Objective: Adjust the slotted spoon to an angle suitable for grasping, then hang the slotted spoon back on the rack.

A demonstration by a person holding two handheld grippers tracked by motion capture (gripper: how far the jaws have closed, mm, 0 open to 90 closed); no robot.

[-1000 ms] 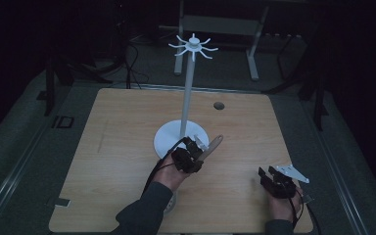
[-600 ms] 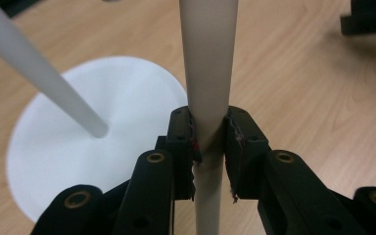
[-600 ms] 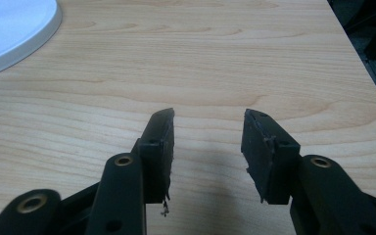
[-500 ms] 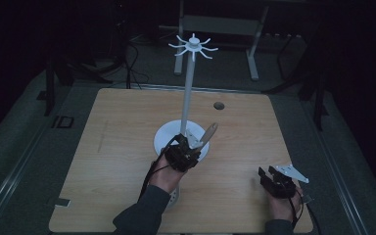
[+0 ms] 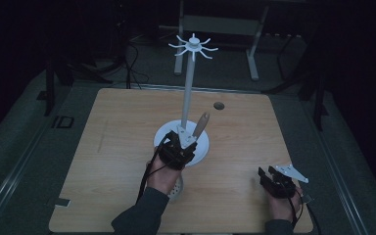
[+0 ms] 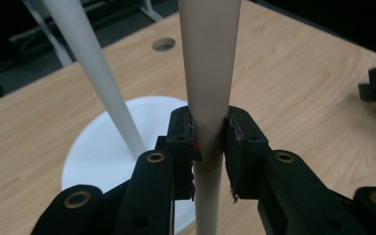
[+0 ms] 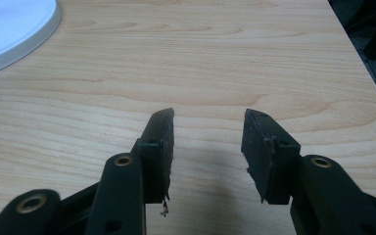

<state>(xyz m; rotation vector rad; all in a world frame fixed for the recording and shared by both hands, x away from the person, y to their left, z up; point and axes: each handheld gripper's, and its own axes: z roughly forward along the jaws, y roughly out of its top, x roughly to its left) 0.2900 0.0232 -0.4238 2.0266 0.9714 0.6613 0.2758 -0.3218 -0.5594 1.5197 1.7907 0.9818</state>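
A white stand rises from a round base [image 5: 203, 147] on a thin pole [image 5: 188, 93] to a crown of hooks [image 5: 193, 46]. My left gripper [image 5: 186, 139] is over that base, shut on the pale tapered handle of a utensil [image 5: 200, 125]. The handle points up and away, close beside the pole. A pale perforated end [image 5: 176, 188] shows below the hand. In the left gripper view the jaws clamp the handle [image 6: 209, 63] of the left gripper [image 6: 209, 134], with the pole [image 6: 93, 68] just to its left. My right gripper [image 5: 274, 181] rests open at the front right, nothing between its jaws [image 7: 208, 132].
The wooden table [image 5: 112, 147] has a small round hole [image 5: 219, 105] behind the stand. The edge of the white base [image 7: 10, 24] lies far left of the right gripper. Dark floor, cables and a metal frame [image 5: 220, 24] lie beyond the table.
My left gripper has carried the utensil toward the stand's pole, and the handle has tipped more upright. The right gripper has not moved.
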